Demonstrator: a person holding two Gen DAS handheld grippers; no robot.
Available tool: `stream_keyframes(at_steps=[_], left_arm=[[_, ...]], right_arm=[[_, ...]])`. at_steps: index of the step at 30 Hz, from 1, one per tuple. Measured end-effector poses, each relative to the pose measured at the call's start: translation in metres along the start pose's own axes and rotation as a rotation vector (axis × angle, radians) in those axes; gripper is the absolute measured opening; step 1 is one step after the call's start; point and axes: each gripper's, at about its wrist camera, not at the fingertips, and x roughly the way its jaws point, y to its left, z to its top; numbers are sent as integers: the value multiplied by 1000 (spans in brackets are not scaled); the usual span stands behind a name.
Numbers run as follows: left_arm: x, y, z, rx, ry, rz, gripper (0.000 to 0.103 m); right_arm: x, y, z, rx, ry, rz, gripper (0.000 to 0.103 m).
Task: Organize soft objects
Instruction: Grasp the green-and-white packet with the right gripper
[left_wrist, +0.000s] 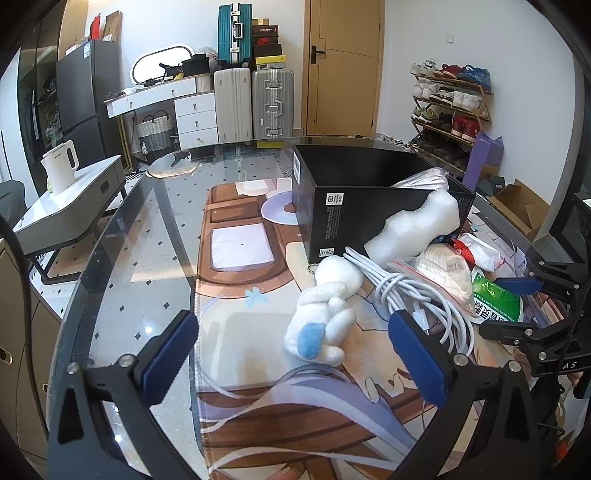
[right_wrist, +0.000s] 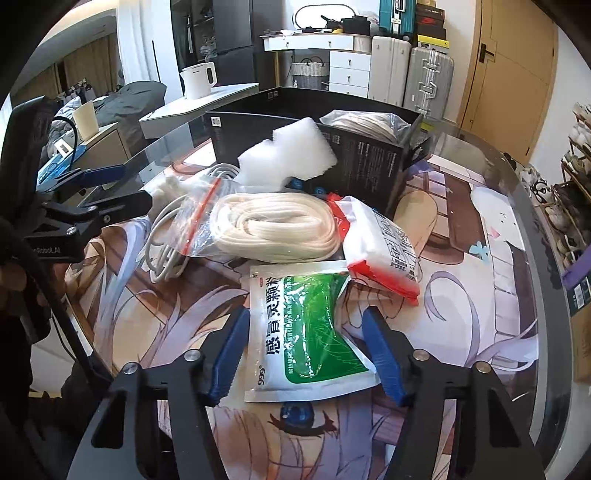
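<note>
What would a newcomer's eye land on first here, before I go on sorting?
Probably the green and white sachet lying flat on the illustrated mat, right between the right gripper fingers. Next, the white foam piece leaning on the black box, behind a bagged coil of cream rope. In the left wrist view, a white plush toy lies ahead of the open left gripper.

On the glass table one printed mat was spread, and one black box stood on it. One white plush toy, one foam block and one coiled white cable lay near the box. Two zip bags of cream cord were counted: one on the mat and one inside the box. There were also one green sachet and one red-and-white packet.
</note>
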Motion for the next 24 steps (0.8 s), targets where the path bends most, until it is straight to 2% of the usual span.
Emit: stream_keyframes(at_steps=[3, 6, 8, 11, 21, 22, 23, 24], left_arm=[[0, 1, 0, -2, 3, -7, 103], [1, 1, 1, 0, 9, -10, 103], [2, 0, 2, 4, 12, -8, 103], [2, 0, 2, 4, 12, -8, 103], [10, 2, 3, 6, 49, -20, 103], [11, 2, 3, 8, 56, -21, 103], [13, 3, 4, 7, 63, -20, 103], [14, 3, 5, 6, 69, -21, 103]], right_arm=[[-3, 3, -2, -6, -4, 11, 53], [-5, 5, -2, -5, -15, 14, 40], [-7, 4, -3, 4, -23, 22, 36], [-10, 5, -4, 5, -37, 28, 33], [-33, 8, -4, 18, -115, 56, 32], [-35, 8, -3, 18, -123, 56, 29], [-37, 8, -3, 20, -131, 57, 17], [-39, 7, -3, 25, -135, 55, 16]])
